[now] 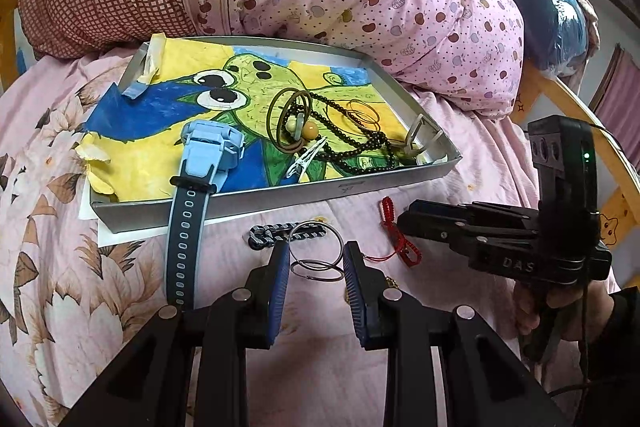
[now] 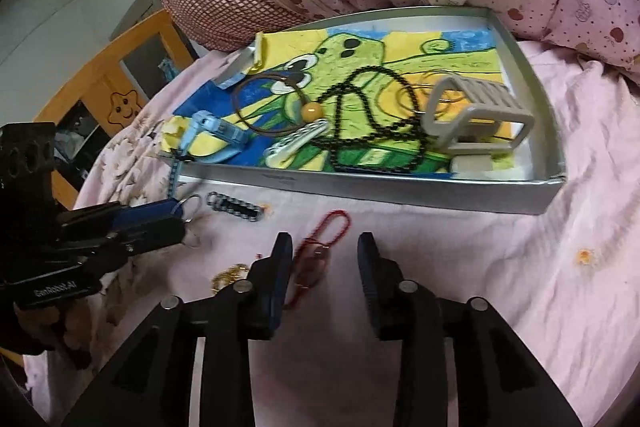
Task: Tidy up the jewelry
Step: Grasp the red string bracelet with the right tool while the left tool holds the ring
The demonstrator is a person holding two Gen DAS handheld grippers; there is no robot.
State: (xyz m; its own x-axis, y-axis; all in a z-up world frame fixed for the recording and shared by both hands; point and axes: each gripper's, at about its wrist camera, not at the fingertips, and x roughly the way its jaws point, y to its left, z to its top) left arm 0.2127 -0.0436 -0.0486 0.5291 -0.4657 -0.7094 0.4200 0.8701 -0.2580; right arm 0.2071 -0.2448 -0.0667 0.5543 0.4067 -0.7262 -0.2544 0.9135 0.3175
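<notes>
**Both grippers spread over loose pieces in front of the tray**

Your left gripper [image 1: 316, 263] sits low in the centre of the left wrist view, its fingers spread with the metal key rings [image 1: 318, 251] lying on the bedsheet [image 1: 60, 247] between the pads — nothing is pinched. Just above the rings lies a braided grey cord [image 1: 280, 233], and to the right a red string bracelet [image 1: 396, 235] reaches toward your right gripper [image 1: 404, 223], which enters from the right edge.

In the right wrist view, your right gripper [image 2: 324, 247] also has its fingers apart; the red string bracelet [image 2: 320, 247] lies beside the left pad, partly in the gap. A small gold piece [image 2: 230, 275] rests at lower left of that pad, too blurred to identify.

The silver tray [image 1: 280, 197] fills the middle of both frames, lined with a yellow, blue and green drawing. Inside it you have a dark bead necklace [image 1: 352, 143], brown hair ties [image 1: 288, 119], thin gold bangles [image 1: 364, 113], a white hair clip [image 1: 304, 161] and a beige claw clip [image 2: 476, 115] at the right end. The blue watch [image 1: 212, 147] hangs over the tray's near wall — its strap trails down onto the sheet.
</notes>
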